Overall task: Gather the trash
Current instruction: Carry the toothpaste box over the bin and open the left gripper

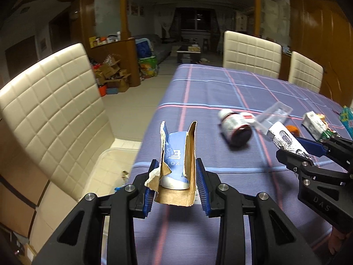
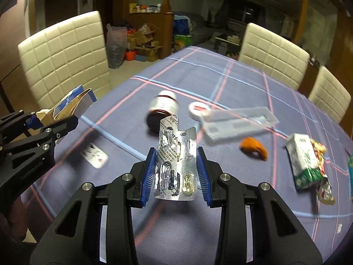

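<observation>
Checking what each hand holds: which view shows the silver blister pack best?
The right wrist view: the blister pack fills the centre, clamped between the right gripper fingers, its pockets and print readable. The left wrist view shows it only at the right edge, side-on, smaller and partly hidden by the fingers.

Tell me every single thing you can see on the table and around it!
torn cardboard box: 1, blue and brown, clamped in the left gripper
blister pack: 1, silver, clamped in the right gripper
bottle: 1, dark with white cap, lying on its side mid-table
round lid: 1, white and red, beside the bottle
plastic tray: 1, clear, right of the lid
peel: 1, orange, in front of the tray
carton: 1, white and green, right side
wrapper: 1, crinkled, multicoloured, against the carton
card: 1, white, left side
tablecloth: 1, purple plaid
chairs: 3, cream, around the table
left gripper: 1, black, blue pads
right gripper: 1, black, blue pads
</observation>
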